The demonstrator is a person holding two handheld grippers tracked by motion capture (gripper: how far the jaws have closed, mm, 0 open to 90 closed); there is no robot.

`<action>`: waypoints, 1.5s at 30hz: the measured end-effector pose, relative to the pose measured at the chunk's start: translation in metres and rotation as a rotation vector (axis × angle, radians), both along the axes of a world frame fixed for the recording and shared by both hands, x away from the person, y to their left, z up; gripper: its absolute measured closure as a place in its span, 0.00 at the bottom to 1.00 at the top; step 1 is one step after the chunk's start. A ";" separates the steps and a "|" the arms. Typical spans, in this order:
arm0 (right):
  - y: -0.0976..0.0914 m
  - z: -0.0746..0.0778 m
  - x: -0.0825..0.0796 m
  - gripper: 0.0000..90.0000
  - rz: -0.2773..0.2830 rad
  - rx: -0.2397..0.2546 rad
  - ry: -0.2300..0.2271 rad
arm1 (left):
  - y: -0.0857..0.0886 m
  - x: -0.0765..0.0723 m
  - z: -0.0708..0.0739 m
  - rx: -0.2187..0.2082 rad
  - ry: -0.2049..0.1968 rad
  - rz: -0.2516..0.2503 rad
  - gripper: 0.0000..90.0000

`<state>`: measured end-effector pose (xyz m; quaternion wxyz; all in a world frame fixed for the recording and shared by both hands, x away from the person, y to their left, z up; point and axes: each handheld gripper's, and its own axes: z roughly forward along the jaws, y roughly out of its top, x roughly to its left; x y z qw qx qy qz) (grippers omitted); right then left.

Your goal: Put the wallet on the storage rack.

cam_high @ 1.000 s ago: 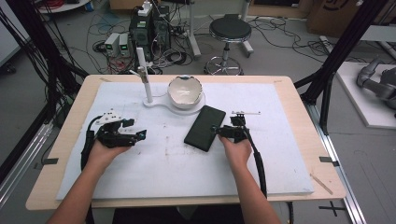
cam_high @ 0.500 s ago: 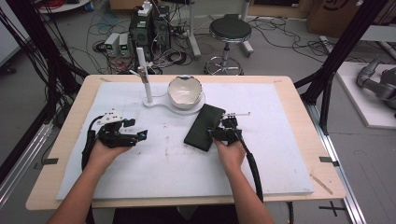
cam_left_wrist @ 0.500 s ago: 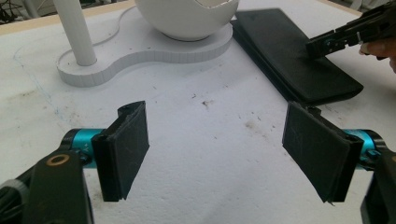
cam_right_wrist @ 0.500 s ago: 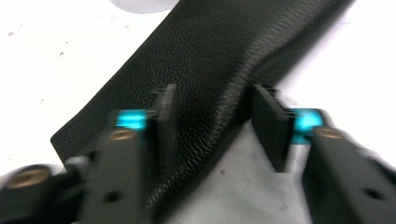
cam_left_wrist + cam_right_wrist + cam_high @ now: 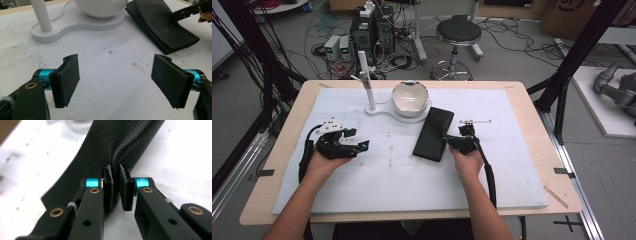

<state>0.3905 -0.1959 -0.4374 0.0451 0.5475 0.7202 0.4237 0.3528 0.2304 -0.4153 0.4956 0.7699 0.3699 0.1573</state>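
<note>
Pinching the near right edge of the black leather case point(image 5: 107, 152), the right gripper point(image 5: 115, 192) had just been closing, and its jaws stood almost together with a raised fold of the leather squeezed between the pads. The case lay flat on the white mat point(image 5: 522, 165) near the middle of the table, just beside the white bowl point(image 5: 410, 98). That bowl sat on a white stand point(image 5: 379, 107) with an upright post; whether anything lay inside it could not be told. Well to the left, the left gripper point(image 5: 354, 145) rested on the mat with its jaws wide apart, holding nothing.
</note>
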 end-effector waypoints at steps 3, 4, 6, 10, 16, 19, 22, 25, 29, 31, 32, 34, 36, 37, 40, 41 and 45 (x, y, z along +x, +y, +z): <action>-0.011 0.009 -0.003 0.94 0.010 0.006 -0.024 | -0.001 0.000 0.000 -0.011 -0.005 -0.007 0.25; -0.015 0.013 -0.005 0.94 0.017 0.004 -0.036 | -0.002 0.000 0.001 -0.013 -0.006 -0.009 0.25; -0.020 0.018 -0.009 0.94 0.029 -0.004 -0.053 | -0.004 -0.001 0.001 -0.016 -0.007 -0.019 0.25; -0.029 0.027 -0.017 0.94 0.048 0.013 -0.092 | -0.010 -0.001 0.001 -0.018 -0.008 -0.040 0.25; -0.035 0.040 -0.024 0.94 0.071 0.038 -0.141 | -0.012 -0.001 0.001 -0.016 -0.007 -0.039 0.25; -0.037 0.047 -0.026 0.94 0.073 0.053 -0.160 | -0.011 0.000 0.001 -0.030 -0.004 -0.042 0.25; -0.036 0.053 -0.027 0.94 0.082 0.048 -0.183 | -0.011 0.000 0.001 -0.047 0.001 -0.046 0.25; -0.035 0.058 -0.029 0.94 0.091 0.049 -0.195 | -0.011 0.000 0.002 -0.075 0.005 -0.058 0.25; -0.030 0.064 -0.032 0.94 0.125 0.040 -0.235 | -0.013 0.000 0.003 -0.164 0.024 -0.089 0.25; -0.026 0.068 -0.035 0.94 0.156 0.038 -0.260 | -0.017 0.001 0.003 -0.218 0.033 -0.111 0.24; -0.024 0.070 -0.037 0.94 0.176 0.040 -0.276 | -0.020 0.002 0.003 -0.246 0.042 -0.125 0.24; -0.018 0.075 -0.041 0.94 0.215 0.045 -0.301 | -0.029 0.002 0.003 -0.292 0.049 -0.155 0.24; -0.011 0.081 -0.046 0.94 0.256 0.036 -0.330 | -0.038 0.002 0.003 -0.336 0.057 -0.189 0.24; -0.007 0.083 -0.049 0.94 0.274 0.039 -0.342 | -0.041 0.001 0.003 -0.354 0.059 -0.209 0.24; 0.002 0.090 -0.057 0.94 0.336 0.037 -0.381 | -0.050 0.000 0.004 -0.397 0.066 -0.252 0.22; 0.005 0.092 -0.060 0.94 0.346 0.027 -0.387 | -0.052 -0.001 0.004 -0.400 0.062 -0.265 0.22; 0.017 0.091 -0.065 0.94 0.390 -0.035 -0.421 | -0.059 -0.003 0.006 -0.440 0.060 -0.298 0.21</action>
